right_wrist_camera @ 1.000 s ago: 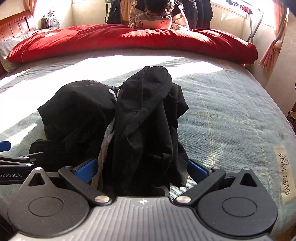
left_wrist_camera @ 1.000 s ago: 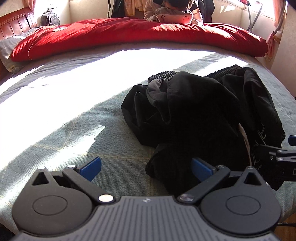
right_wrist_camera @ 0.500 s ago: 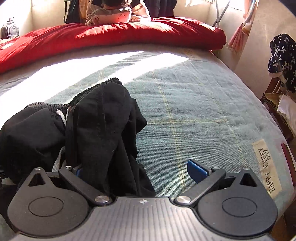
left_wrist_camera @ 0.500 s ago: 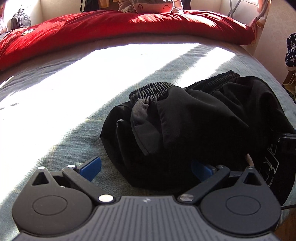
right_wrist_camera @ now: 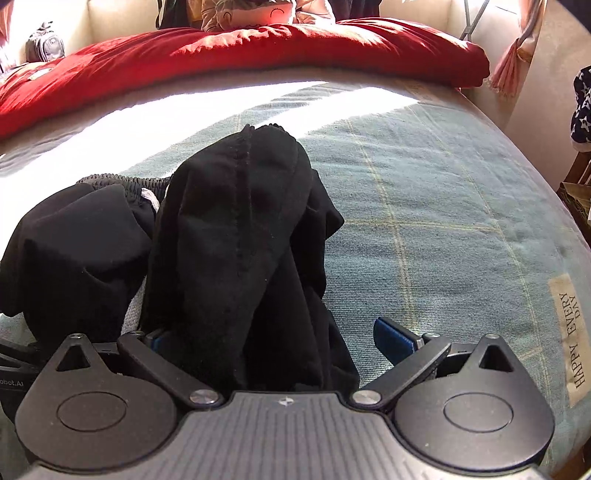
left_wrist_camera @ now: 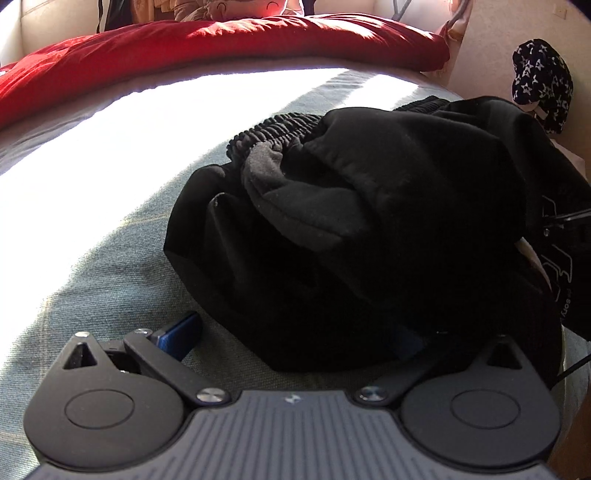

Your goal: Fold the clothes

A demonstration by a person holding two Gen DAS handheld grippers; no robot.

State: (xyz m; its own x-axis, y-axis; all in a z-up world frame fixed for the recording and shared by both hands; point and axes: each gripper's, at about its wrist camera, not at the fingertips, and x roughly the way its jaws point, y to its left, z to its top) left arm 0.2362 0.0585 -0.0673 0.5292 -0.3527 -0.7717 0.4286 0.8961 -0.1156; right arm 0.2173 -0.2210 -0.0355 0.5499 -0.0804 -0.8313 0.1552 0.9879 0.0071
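A crumpled black garment (left_wrist_camera: 369, 229) with a ribbed elastic waistband (left_wrist_camera: 273, 129) lies in a heap on the grey-green checked bed sheet (left_wrist_camera: 110, 280). My left gripper (left_wrist_camera: 295, 338) is open at the heap's near edge. Its left pad (left_wrist_camera: 181, 334) rests on bare sheet, and the right one is buried under the cloth. In the right wrist view a raised fold of the same garment (right_wrist_camera: 236, 236) stands between the fingers of my right gripper (right_wrist_camera: 277, 338), which is open. The right pad (right_wrist_camera: 395, 338) is clear of the cloth; the left is mostly covered.
A red duvet (right_wrist_camera: 221, 55) runs across the far side of the bed, with a plush toy (right_wrist_camera: 251, 13) behind it. The bed's right edge drops off near a star-patterned cloth (left_wrist_camera: 543, 81). A sewn label (right_wrist_camera: 570, 339) sits on the sheet at the right.
Both grippers have moved in close to the black heap. The left one now has its right finger under the cloth. The right view swung back left, putting the fold between its fingers.
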